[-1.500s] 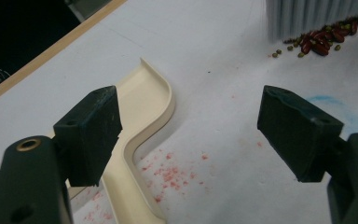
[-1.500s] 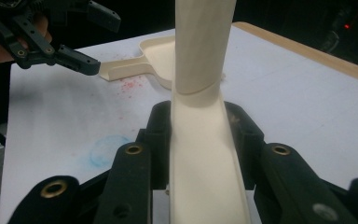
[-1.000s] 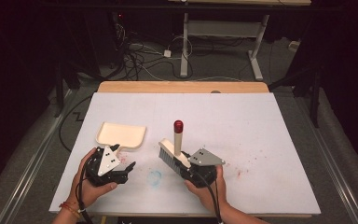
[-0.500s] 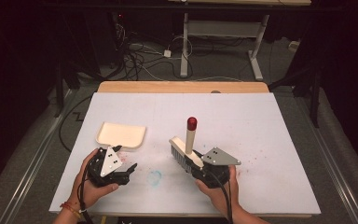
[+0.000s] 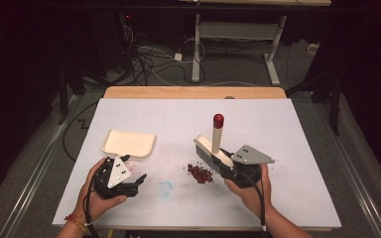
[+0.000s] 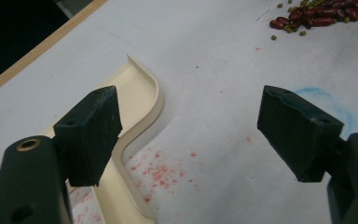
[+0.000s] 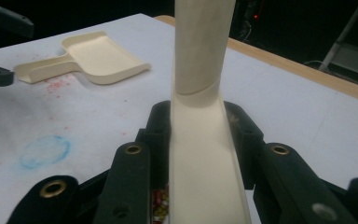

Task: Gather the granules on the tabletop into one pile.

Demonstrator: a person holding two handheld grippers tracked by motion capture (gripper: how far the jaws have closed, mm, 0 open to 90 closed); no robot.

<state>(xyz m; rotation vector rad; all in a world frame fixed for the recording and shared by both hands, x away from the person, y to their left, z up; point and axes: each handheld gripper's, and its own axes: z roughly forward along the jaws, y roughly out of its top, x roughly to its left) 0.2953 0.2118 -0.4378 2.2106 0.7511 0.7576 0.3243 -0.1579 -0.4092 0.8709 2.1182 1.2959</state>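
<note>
Sweeping barely begun — beans (image 5: 201,173) heaped in a small dark-red pile on the white table (image 5: 297,144), touching or just beside the brush (image 5: 212,151) bristles, none yet in the cream dustpan (image 5: 129,144) lying well apart to the left. Right gripper (image 5: 228,166) clamped on the smooth cream plastic brush, red-capped handle upright; left gripper (image 6: 205,135) spread wide, gripping nothing, by the dustpan's curved handle (image 6: 137,116). Left to do — picking up the pan, sweeping the glossy oval beans in.
</note>
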